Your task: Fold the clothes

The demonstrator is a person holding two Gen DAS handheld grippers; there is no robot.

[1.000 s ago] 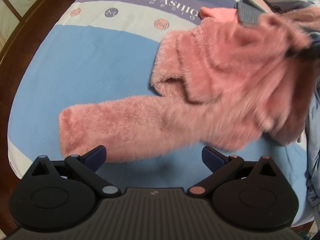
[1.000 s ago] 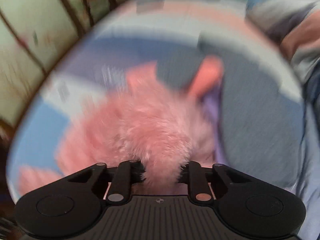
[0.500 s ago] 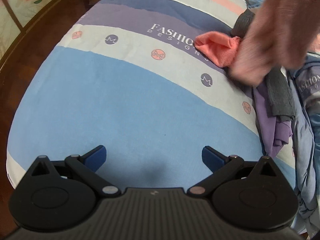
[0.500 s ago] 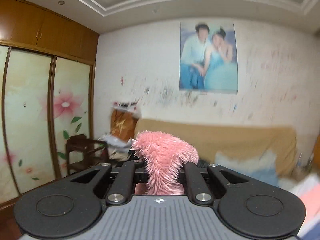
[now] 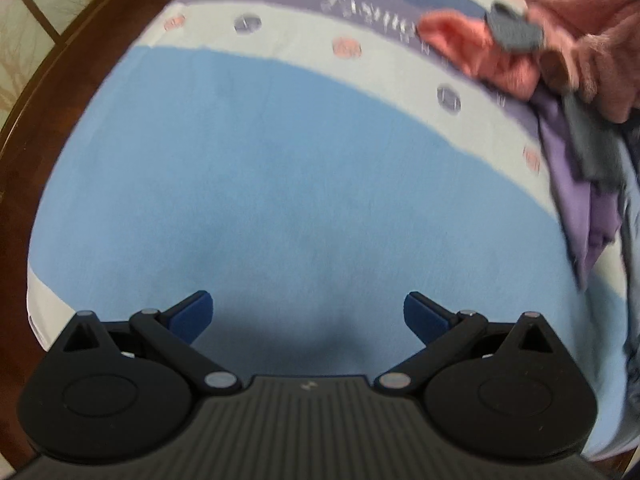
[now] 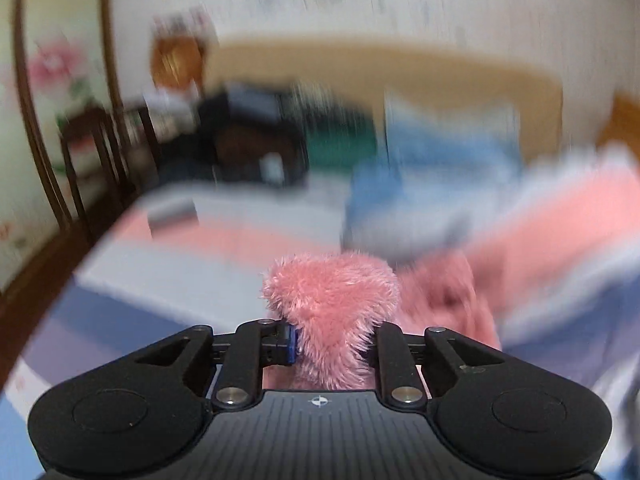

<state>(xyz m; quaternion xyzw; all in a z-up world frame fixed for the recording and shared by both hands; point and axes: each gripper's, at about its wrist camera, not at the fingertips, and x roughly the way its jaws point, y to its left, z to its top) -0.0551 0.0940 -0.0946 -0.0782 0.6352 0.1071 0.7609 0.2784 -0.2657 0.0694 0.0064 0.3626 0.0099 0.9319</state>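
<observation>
**A:** Under your left gripper (image 5: 306, 312) lies the striped bedsheet (image 5: 280, 184), its blue band straight below the fingers. What are those jaws doing?

**B:** They stand wide apart with nothing between them. Ahead and to the right of that gripper you have the clothes pile (image 5: 576, 92): a fluffy pink garment (image 5: 592, 40) on top, with coral, grey and purple pieces beside it.

**A:** And your right gripper (image 6: 332, 350)?

**B:** Its jaws are opening, yet a tuft of the fluffy pink garment (image 6: 332, 300) sits pinched between the pads, standing up just ahead of them. The rest trails off to the right, blurred.
</observation>
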